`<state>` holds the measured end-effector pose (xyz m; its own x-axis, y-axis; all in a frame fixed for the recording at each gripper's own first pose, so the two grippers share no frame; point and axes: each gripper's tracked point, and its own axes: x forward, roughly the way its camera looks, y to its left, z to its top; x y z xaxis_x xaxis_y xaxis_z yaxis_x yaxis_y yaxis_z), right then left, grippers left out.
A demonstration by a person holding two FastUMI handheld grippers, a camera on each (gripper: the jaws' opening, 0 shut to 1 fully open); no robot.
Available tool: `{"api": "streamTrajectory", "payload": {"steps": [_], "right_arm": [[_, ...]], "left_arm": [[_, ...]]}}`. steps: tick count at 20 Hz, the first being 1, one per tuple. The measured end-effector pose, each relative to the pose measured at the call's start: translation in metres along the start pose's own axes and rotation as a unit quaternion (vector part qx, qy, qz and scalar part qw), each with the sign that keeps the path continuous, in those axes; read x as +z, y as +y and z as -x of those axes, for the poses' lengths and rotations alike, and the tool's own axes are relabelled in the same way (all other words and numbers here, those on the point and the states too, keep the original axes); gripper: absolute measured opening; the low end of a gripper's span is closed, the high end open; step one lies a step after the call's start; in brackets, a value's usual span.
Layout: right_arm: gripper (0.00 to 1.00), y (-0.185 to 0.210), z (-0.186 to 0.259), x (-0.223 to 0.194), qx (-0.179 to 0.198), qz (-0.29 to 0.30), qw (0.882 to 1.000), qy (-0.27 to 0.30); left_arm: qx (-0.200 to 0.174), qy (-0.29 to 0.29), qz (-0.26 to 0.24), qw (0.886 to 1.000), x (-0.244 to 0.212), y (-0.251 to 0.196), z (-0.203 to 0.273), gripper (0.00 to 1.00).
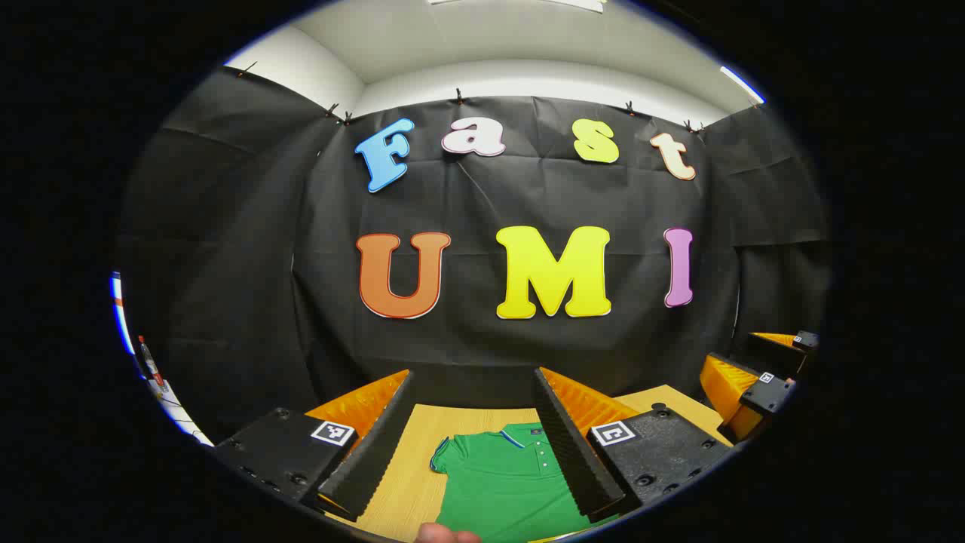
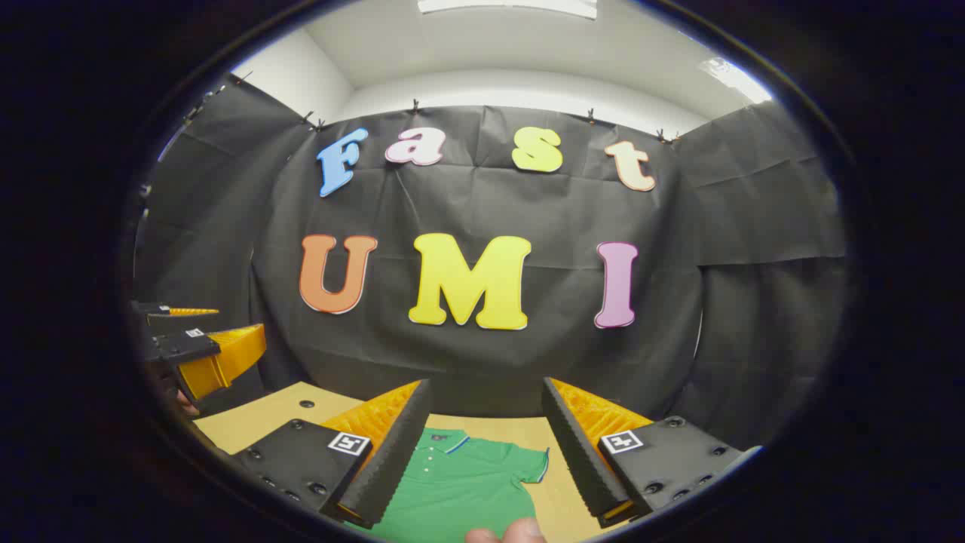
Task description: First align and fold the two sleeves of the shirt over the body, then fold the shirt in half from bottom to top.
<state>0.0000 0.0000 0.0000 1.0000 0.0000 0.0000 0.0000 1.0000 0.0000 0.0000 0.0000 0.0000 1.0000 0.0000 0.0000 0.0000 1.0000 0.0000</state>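
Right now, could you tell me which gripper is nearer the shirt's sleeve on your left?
Left. The left gripper hangs near that sleeve; the right gripper hangs near the opposite sleeve.

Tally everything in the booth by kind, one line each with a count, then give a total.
Green polo shirt, lying flat, sleeves not yet folded: 1
Grippers, left gripper and right gripper, both open above the shirt: 2
Wooden table: 1
Total: 4
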Motion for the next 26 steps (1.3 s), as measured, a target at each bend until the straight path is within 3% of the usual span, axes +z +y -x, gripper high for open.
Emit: {"api": "streamTrajectory", "payload": {"steps": [4, 5, 6, 19, 26], "right_arm": [[0.95, -0.003, 0.000, -0.007, -0.001, -0.003, 1.000, 0.011], [0.95, -0.003, 0.000, -0.009, 0.000, -0.002, 1.000, 0.013], [0.95, -0.004, -0.001, -0.009, 0.000, -0.003, 1.000, 0.014], [0.92, -0.017, -0.009, -0.019, -0.011, -0.016, 0.999, 0.032], [0.93, -0.012, -0.023, -0.028, 0.007, -0.021, 0.999, 0.048]], "left_arm": [[-0.006, 0.008, -0.003, 1.000, -0.009, -0.005, 0.001, 0.98], [-0.006, 0.010, -0.003, 1.000, -0.010, -0.007, 0.000, 0.88], [-0.006, 0.011, -0.003, 1.000, -0.009, -0.008, -0.001, 0.98], [-0.026, 0.019, -0.004, 0.999, -0.022, -0.021, -0.008, 0.98], [-0.022, 0.028, -0.007, 0.999, -0.032, -0.022, -0.014, 0.98]]}}
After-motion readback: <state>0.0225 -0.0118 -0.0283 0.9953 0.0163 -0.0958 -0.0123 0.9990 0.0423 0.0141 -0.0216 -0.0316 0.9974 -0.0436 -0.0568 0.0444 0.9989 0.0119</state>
